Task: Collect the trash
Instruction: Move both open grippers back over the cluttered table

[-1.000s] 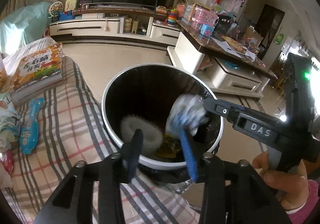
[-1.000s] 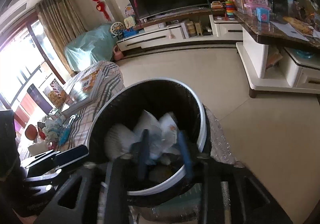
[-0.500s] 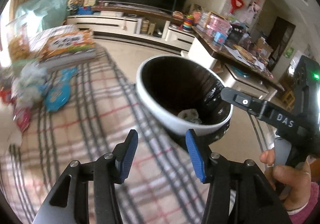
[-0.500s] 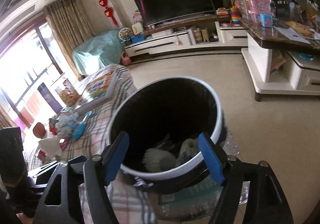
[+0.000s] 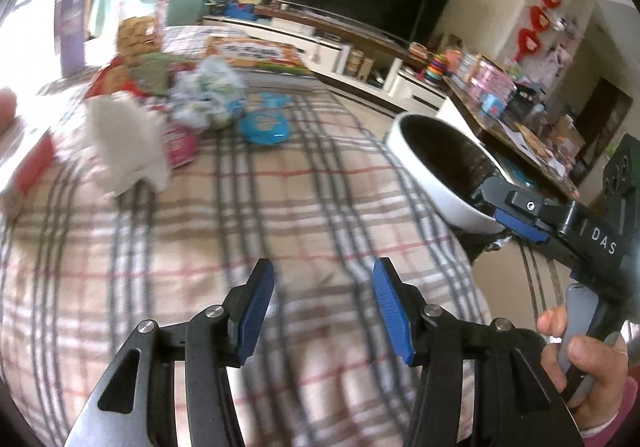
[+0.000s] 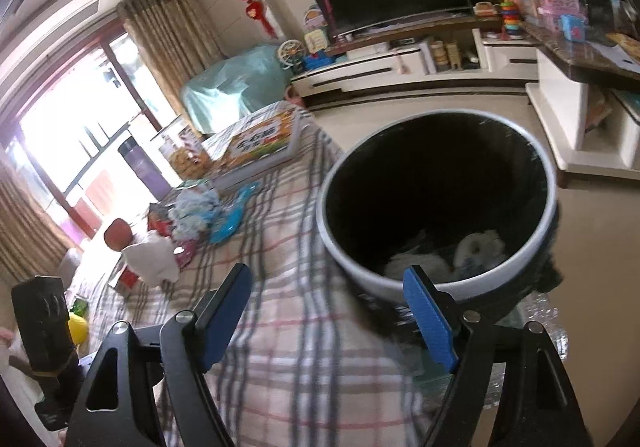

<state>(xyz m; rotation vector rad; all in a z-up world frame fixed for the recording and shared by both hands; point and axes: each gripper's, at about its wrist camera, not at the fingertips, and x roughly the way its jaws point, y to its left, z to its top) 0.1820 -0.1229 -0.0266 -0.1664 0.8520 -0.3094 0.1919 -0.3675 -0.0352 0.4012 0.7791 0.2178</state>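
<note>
My left gripper stands open with nothing between its blue pads, low over a plaid cloth. Ahead on the cloth lie a white tissue, a crumpled blue-and-white wrapper, a pink wrapper and a blue packet. The white-rimmed bin with its black liner stands at the cloth's right edge. My right gripper is wide open and empty, just short of the bin. White crumpled trash lies at the bin's bottom.
A colourful book, a snack jar and a purple flask sit at the cloth's far end. A TV cabinet lines the back wall. A loaded low table stands right of the bin, across bare floor.
The right gripper let go of the crumpled wrapper into the bin, opened wide and drew back. The left gripper swung left from over the bin to over the cloth.
</note>
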